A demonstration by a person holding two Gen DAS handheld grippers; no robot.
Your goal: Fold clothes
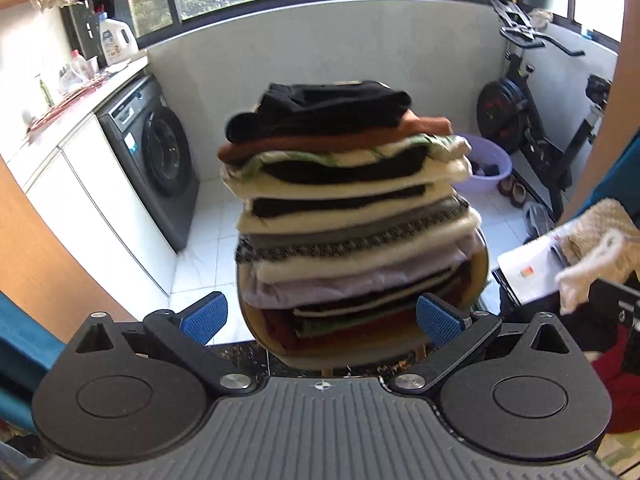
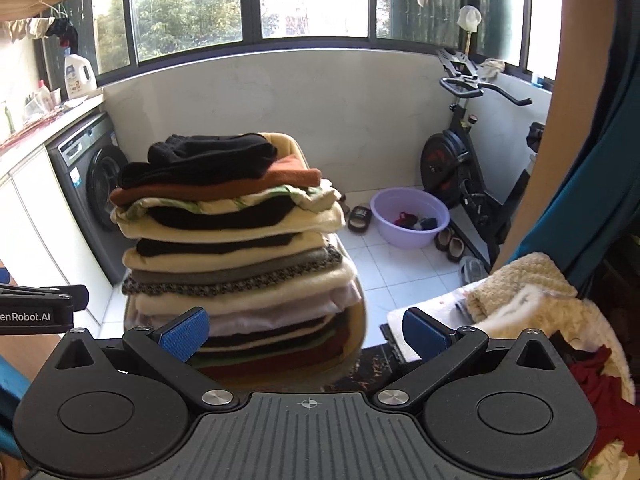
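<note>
A tall stack of folded clothes [image 1: 344, 200] stands on a round chair seat [image 1: 478, 268], black garment on top, rust, cream, grey and red layers below. It also shows in the right wrist view [image 2: 236, 240]. My left gripper [image 1: 322, 320] is open and empty, its blue pads at either side of the stack's base. My right gripper [image 2: 306, 334] is open and empty, just right of the stack's lower edge. A cream knitted garment [image 2: 524, 296] lies unfolded at the right, also in the left wrist view [image 1: 596, 248]. The left gripper's body [image 2: 36, 308] shows at the right view's left edge.
A dark washing machine [image 1: 156, 160] and white cabinets [image 1: 76, 208] stand at left. A purple basin [image 2: 408, 218] with small clothes, slippers [image 2: 452, 244] and an exercise bike [image 2: 468, 160] are on the tiled floor at right. A red garment [image 2: 600, 392] and blue curtain [image 2: 588, 200] are at far right.
</note>
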